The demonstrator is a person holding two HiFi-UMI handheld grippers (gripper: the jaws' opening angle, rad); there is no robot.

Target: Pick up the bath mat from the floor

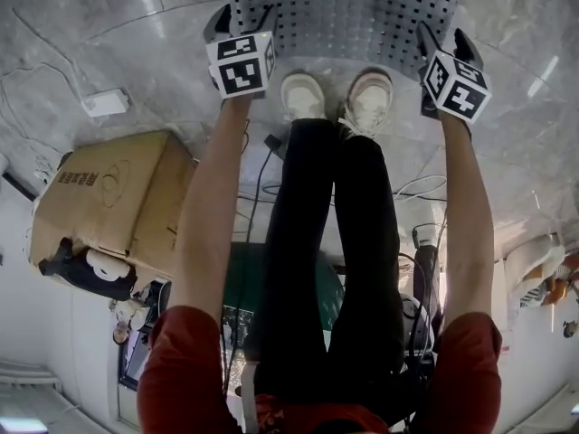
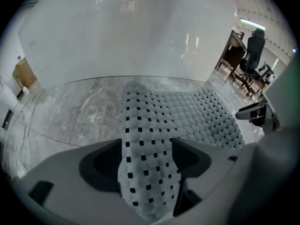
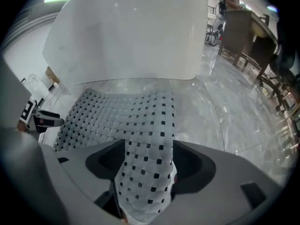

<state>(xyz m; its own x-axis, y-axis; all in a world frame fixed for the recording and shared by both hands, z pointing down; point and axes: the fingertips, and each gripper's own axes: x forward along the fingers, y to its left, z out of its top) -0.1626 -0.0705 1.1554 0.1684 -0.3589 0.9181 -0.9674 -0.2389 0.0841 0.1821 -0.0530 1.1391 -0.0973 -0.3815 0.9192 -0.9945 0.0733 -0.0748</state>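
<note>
Mat count: one bath mat [image 1: 348, 12], flat on floor [image 1: 136, 43] beyond two shoes [image 1: 303, 96].
Left gripper [image 1: 242, 21]: jaws wide, one mat fold between.
Right gripper [image 1: 446, 43]: jaws wide, one mat fold between.

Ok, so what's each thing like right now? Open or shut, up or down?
bath mat: mostly spread on the floor, both near corners lifted up into the grippers.
left gripper: open, one mat corner lying between its jaws.
right gripper: open, the other mat corner lying between its jaws.
cardboard box: on the floor, looks closed.
</note>
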